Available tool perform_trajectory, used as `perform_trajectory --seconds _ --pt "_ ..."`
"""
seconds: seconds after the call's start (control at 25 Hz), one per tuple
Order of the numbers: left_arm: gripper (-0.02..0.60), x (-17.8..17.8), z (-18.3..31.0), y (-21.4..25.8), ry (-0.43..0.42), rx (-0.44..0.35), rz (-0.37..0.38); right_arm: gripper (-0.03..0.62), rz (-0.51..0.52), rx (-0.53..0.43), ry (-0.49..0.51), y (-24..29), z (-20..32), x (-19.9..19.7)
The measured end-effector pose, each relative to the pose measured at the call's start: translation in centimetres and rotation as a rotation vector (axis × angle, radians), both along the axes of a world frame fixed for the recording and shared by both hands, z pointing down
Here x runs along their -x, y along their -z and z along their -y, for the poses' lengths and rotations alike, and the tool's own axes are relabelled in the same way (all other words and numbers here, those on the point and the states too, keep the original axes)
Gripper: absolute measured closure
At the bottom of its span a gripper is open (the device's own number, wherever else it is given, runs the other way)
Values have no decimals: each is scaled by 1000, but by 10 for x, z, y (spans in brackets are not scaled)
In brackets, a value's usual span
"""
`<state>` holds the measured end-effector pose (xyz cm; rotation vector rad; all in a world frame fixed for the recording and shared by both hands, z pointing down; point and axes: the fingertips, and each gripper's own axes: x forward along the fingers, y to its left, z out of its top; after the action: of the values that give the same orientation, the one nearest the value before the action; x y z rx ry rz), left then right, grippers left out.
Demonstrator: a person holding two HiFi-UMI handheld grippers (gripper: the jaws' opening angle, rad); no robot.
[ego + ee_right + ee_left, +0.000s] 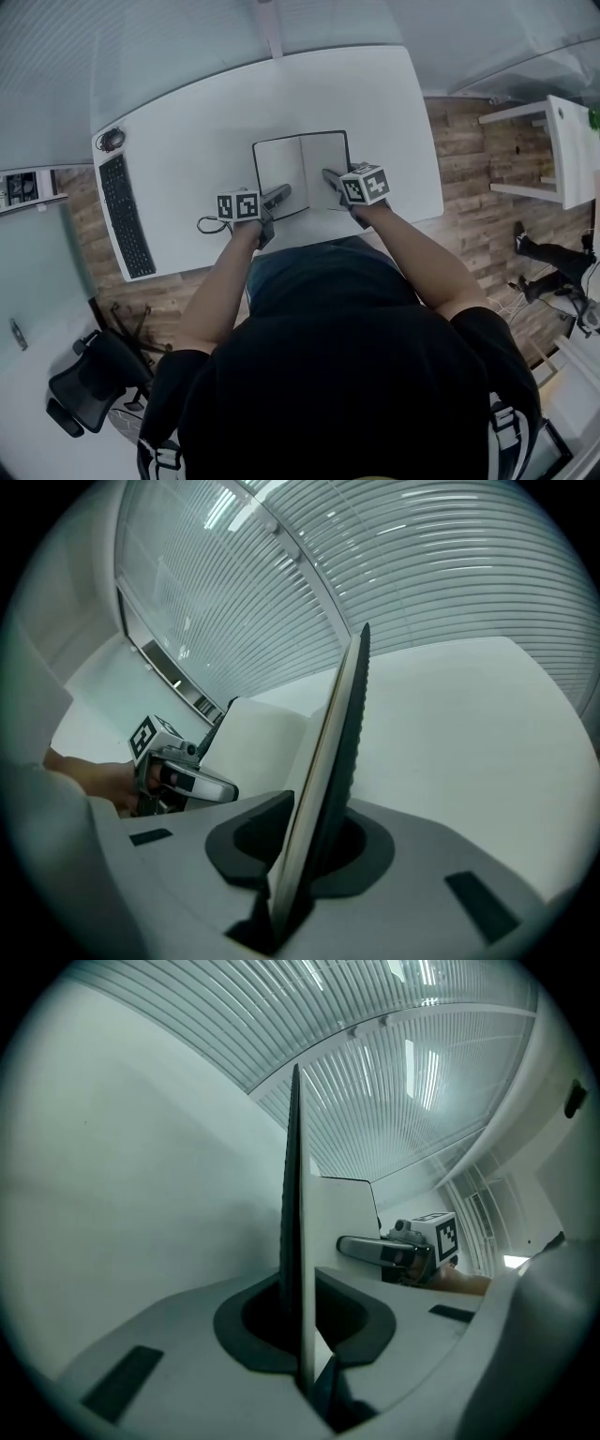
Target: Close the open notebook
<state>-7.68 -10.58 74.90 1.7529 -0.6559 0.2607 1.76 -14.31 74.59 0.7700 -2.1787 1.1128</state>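
The notebook (302, 169) lies spread open at the middle of the desk (187, 122), close to its near edge, with both blank pages facing up. From where I stand I cannot tell whether it rests flat on the top or is held just clear of it.

The left gripper (281, 193) has its jaws pressed together on the near left corner of the book. Its own view shows them pinching the thin dark cover (292, 1194) with a white leaf against it. The right gripper (330, 177) is clamped on the near part of the right half. There the jaws bite a thicker block of pages (323, 761) backed by the dark cover.

So by my reckoning the task is barely begun. Both halves are taken hold of, but neither has been swung over, and the spine is laid wide. What is left is the closing itself: one half has to be folded across onto the other and the covers brought flat together.

As for writing, there is none to read. The pages show no lines or words, and the cover shows no brand. The cubes (239, 204) on the grippers carry only black and white square markers. The keyboard (127, 217) along the left edge is too small for its keys to be made out
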Motion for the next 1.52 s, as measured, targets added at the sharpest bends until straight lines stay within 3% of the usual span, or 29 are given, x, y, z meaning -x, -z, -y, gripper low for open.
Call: perform_trajectory --seconds 0.28,0.76,1.28,1.52 --pt "537 4 -3 -16 29 53 -17 516 4 35 -14 -18 -1 3" --pt "537 7 2 -25 59 78 -26 510 -41 71 -26 -31 5 -4" --pt "537 11 0 -30 91 109 -47 502 -33 69 30 -37 8 -1" --pt "537 19 0 -32 144 128 -71 466 -17 53 -10 -46 11 -8"
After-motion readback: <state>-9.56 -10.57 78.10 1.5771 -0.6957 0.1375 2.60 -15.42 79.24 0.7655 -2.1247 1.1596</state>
